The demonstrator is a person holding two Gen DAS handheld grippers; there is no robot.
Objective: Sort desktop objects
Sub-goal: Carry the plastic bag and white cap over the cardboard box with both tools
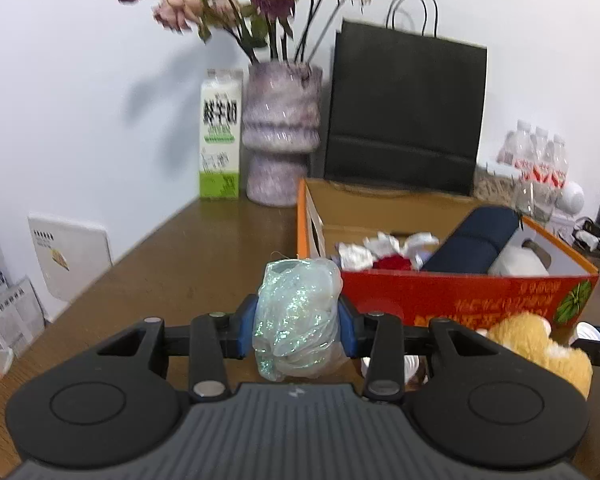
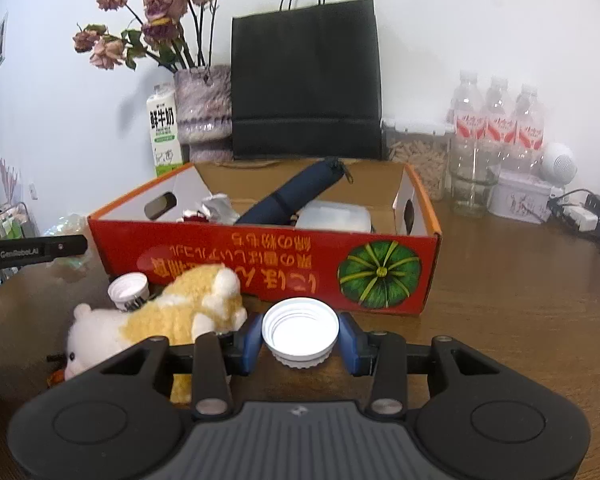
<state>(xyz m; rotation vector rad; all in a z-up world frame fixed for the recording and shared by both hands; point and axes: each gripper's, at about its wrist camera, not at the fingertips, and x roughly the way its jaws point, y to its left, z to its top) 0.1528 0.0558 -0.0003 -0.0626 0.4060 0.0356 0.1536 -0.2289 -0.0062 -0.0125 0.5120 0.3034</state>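
1. Left wrist view: the left gripper (image 1: 298,330) has its blue fingers (image 1: 247,330) closed on a crumpled iridescent plastic wrapper (image 1: 296,320), raised over the brown wooden counter (image 1: 204,248) before the red-orange cardboard box (image 1: 460,292).
2. Right wrist view: the right gripper (image 2: 300,340) fingers (image 2: 350,344) clamp a white ribbed plastic cap (image 2: 300,332), just before that box (image 2: 260,264), beside a yellow-white plush toy (image 2: 160,320).

Your left gripper (image 1: 298,322) & right gripper (image 2: 300,338) were black w/ blue pads (image 2: 249,342), silver pivot screws behind them, ribbed grey housing, round discs either side.

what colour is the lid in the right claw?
White lid, pinched between the right claw's blue pads; clearest in the right wrist view.
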